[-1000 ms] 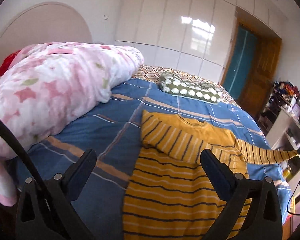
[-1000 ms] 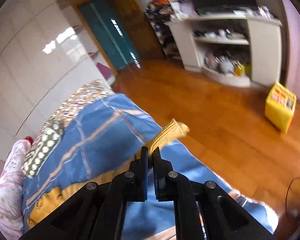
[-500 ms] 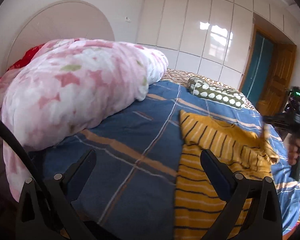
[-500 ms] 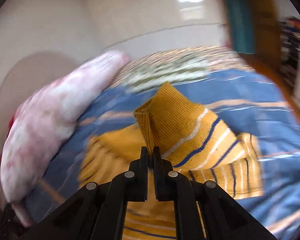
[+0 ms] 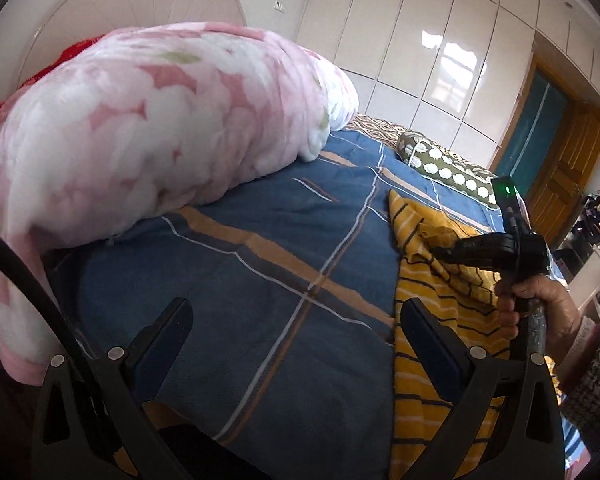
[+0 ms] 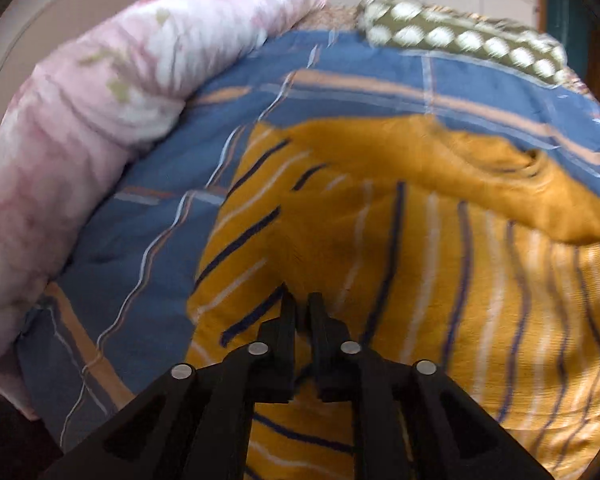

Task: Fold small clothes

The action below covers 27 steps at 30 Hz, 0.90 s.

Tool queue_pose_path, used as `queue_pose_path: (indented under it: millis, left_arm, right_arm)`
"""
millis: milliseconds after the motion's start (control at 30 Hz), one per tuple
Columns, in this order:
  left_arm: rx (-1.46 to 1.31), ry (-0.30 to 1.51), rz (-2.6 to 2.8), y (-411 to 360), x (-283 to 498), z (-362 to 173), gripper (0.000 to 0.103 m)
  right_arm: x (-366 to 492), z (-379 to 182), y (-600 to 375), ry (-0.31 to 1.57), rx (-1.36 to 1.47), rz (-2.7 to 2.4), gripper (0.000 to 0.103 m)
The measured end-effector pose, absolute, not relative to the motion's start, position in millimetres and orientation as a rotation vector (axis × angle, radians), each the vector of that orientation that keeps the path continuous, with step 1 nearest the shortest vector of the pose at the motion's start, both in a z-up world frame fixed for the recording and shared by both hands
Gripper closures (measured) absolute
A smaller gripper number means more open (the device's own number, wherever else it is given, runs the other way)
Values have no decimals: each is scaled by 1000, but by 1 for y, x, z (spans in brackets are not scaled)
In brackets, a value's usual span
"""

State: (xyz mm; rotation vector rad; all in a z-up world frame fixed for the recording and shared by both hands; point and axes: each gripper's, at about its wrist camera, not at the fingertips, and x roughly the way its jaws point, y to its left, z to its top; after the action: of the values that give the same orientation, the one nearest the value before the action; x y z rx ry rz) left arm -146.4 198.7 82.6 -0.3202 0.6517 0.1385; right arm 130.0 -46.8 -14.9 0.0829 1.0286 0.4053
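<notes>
The right tool (image 6: 302, 300), jaws pinched to a slit over mustard knit, lowers onto a striped yellow sweater (image 6: 400, 264); whether fabric is actually clamped between them cannot be told. The left tool (image 5: 296, 320) hovers wide and empty over the blue plaid bedspread (image 5: 260, 280), the sweater lying just to its right. The garment's long axis runs away from both tools, hem nearest, collar toward a dotted pillow (image 5: 448, 164). The risk: a sleeve dragged across may bunch rather than lie flat, or slip free early, leaving a crooked fold.
</notes>
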Motion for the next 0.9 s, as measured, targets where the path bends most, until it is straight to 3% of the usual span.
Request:
queue_pose_path:
  millis: [200,400,533,700,900]
  left_arm:
    - [-327,655,75,184,-147,91,0]
    - [-389,785,-119,158,-132,72,0]
    - [-399,875,-184,145,-119,54,20]
    - [-505,985,-254,139,-104,22,22]
    - [-631,1020,-338,125,-113,12,22]
  right_arm:
    - [95,29,-66,968,237,563,73]
    - [24,50,-148,990,175,492,67]
    - [-37,37,-234,1013,167,346,65]
    - [-104,-7,-327,1043,381,226,64]
    - [-136,-52,-342,990,677,332,64]
